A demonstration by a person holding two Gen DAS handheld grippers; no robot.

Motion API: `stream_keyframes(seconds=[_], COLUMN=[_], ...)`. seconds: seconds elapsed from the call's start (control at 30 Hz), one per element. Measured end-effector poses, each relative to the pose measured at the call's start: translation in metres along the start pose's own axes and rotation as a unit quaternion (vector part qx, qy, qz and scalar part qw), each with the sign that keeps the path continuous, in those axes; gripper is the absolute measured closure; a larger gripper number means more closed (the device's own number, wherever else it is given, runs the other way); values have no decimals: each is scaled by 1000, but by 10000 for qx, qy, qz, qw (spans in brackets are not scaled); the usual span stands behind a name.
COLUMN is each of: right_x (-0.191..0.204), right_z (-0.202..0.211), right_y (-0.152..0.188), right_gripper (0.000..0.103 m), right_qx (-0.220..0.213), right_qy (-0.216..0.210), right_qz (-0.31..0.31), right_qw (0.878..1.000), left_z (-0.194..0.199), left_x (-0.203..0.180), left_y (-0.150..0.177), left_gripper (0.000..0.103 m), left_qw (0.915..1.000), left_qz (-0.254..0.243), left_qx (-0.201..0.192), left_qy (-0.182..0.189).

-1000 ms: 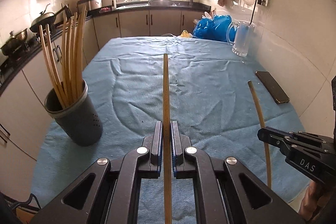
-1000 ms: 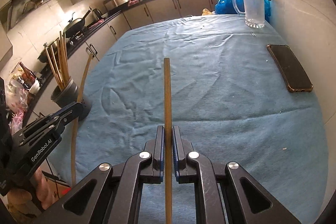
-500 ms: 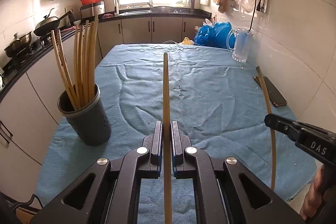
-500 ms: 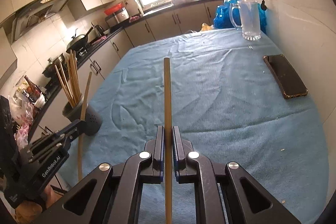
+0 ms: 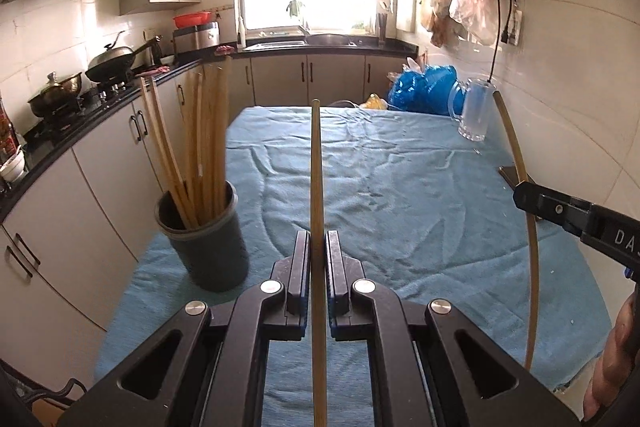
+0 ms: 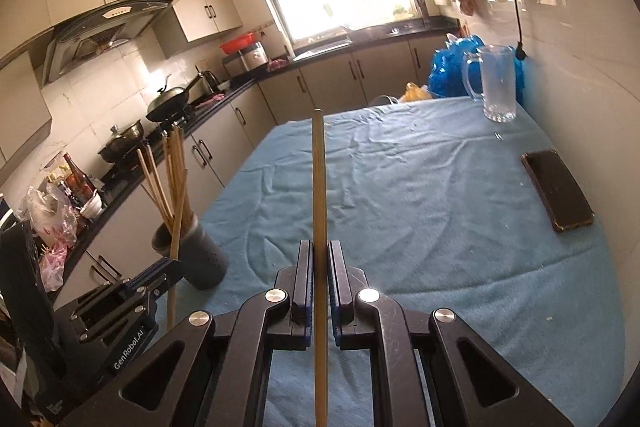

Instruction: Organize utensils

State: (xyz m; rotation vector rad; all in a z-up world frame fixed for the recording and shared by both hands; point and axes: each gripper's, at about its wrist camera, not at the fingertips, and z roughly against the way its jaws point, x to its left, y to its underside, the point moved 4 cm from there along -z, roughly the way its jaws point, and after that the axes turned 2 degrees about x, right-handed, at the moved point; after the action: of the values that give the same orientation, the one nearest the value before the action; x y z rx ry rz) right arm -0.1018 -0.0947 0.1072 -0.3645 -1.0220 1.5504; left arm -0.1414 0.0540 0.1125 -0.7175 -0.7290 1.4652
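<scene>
While each gripper clamps a single chopstick between its closed fingers, both have tipped upward since a second ago: more of the window and wall cabinets shows in each view now, and the dark holder (image 5: pixel 204 239) has slid from the left edge of the left wrist view toward its middle. The left gripper (image 5: pixel 319 267) pinches its chopstick (image 5: pixel 316 187) partway along the shaft, so the stick runs forward past the fingertips and back under the camera. The right gripper (image 6: pixel 320 275) holds the second chopstick (image 6: pixel 318 187) the same way. From the left wrist view the right gripper's stick appears as a long, bowed line at the right edge of the table, curved by the lens.

The holder is a dark grey cylinder with small holes in its wall, standing on the blue cloth (image 5: pixel 400 195) near the table's left edge. In it stands a bundle of chopsticks (image 5: pixel 200 139), leaning and fanned against the rim.

Both held sticks are plain, pale wood, straight and slim, with blunt ends.

Near the far right corner stands a clear glass mug (image 6: pixel 496 83), and a dark phone (image 6: pixel 558 195) lies flat by the right edge.
</scene>
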Motion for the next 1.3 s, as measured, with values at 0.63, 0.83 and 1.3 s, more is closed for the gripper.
stream_keyframes(seconds=[0.63, 0.83, 1.3], right_x=[59, 73, 112], right_z=[-37, -51, -97], right_y=[-28, -35, -52], right_gripper=[95, 95, 95], right_qx=[-111, -96, 16], right_qy=[-502, -600, -847], right_qz=[266, 326, 466], right_qw=[9983, 9976, 9953], left_z=[20, 15, 2], left_x=[68, 93, 128], left_y=[-22, -29, -46], left_gripper=[96, 96, 96], left_qw=[9971, 9953, 9937], left_qz=[568, 795, 950], left_qx=[-428, -438, -446], left_qy=[-286, -334, -393])
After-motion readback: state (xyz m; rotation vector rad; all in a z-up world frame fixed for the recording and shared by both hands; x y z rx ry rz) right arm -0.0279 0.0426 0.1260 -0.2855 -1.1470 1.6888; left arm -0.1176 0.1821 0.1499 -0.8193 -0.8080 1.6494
